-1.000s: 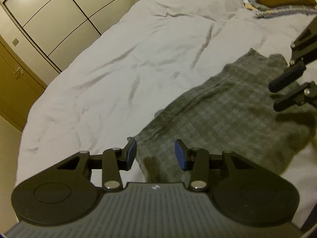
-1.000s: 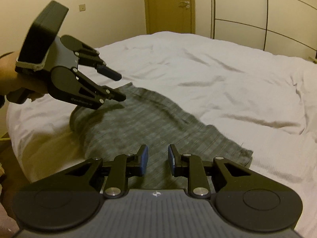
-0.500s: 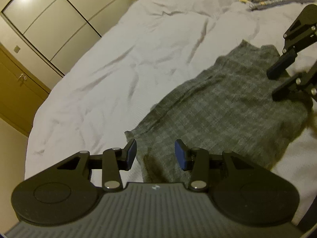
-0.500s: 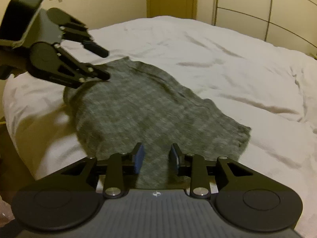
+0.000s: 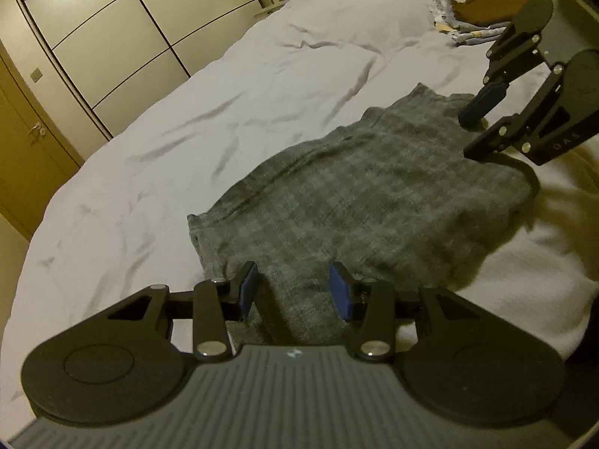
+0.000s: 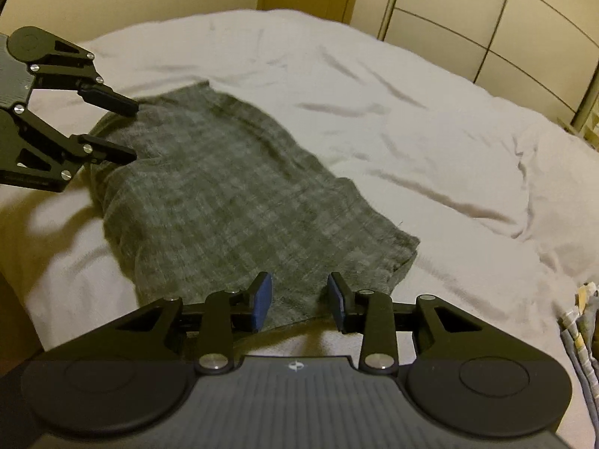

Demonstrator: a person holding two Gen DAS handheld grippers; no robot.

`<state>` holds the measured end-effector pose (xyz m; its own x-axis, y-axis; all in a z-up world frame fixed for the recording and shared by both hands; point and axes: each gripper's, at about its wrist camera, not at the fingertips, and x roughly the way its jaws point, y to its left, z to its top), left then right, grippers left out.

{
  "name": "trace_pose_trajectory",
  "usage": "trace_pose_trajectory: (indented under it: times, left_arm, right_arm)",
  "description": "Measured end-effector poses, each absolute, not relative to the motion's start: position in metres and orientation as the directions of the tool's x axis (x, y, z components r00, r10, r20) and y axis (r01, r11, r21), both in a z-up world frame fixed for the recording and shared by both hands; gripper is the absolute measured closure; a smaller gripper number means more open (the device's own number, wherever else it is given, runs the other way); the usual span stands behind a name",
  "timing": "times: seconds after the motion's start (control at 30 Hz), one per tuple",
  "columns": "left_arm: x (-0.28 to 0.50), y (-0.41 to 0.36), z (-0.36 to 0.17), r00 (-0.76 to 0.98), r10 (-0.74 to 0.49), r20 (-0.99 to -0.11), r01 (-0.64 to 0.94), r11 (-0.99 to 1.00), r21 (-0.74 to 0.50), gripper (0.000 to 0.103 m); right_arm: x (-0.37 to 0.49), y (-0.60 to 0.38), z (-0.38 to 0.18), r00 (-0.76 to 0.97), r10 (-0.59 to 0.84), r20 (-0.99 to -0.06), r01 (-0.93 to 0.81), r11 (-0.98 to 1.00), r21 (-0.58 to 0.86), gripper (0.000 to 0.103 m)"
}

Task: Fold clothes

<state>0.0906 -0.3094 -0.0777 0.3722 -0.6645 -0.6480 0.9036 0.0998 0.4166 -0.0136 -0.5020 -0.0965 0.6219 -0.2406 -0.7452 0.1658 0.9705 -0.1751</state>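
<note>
Garment: a grey checked knit garment (image 5: 374,202), laid flat as a long strip on the white rumpled bed sheet (image 5: 224,112), near the bed's edge.
Long axis: it runs from one hand-held gripper to the other; one short end lies under each.
Left hand-held gripper (image 5: 295,288): released, blue pads apart, nothing between them; it hovers at its own short end, the cloth stretching straight ahead and away from it.
Right hand-held gripper (image 6: 297,297): released too, pads apart and empty, over the opposite short end; the hem corner (image 6: 408,247) lies just to its right.
Nearer hand: neither; each is at its own end, facing the other along the strip.
Key relation: both sets of jaws straddle the cloth's end edges from above; whether the tips touch the fabric I cannot tell.
Stage, as a judgement: the strip fits either a garment narrowed and awaiting an end-to-end fold, or one just laid down and let go.
Other cloth: a brown garment on a patterned pile (image 5: 486,7), well apart at the far side.
</note>
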Motion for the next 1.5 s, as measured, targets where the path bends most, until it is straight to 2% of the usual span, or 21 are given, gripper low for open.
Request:
trace_pose_trajectory:
  times: [0.73,1.1,1.23,1.3,1.5]
  left_arm:
    - [0.099,-0.318,-0.090,0.360,-0.666,-0.653,0.909,0.093,0.406,0.065]
    - [0.096,-0.303,-0.077,0.357,-0.709,-0.608,0.911,0.121,0.394,0.064]
    - [0.099,-0.275,-0.062,0.359,-0.739,-0.570,0.920,0.177,0.350,0.064]
    - [0.104,-0.269,-0.067,0.358,-0.728,-0.584,0.925,0.190,0.330,0.064]
    - [0.120,-0.269,-0.087,0.322,-0.708,-0.628,0.945,0.198,0.261,0.063]
  right_arm:
    - [-0.006,-0.509,-0.103,0.595,-0.223,-0.772,0.149,0.975,-0.167,0.066]
    - [-0.009,-0.511,-0.103,0.602,-0.225,-0.766,0.157,0.974,-0.162,0.066]
    - [-0.022,-0.506,-0.093,0.655,-0.215,-0.724,0.166,0.976,-0.140,0.066]
    - [-0.030,-0.502,-0.090,0.684,-0.190,-0.704,0.156,0.981,-0.114,0.066]
    - [-0.027,-0.494,-0.111,0.660,-0.137,-0.738,0.110,0.990,-0.086,0.066]
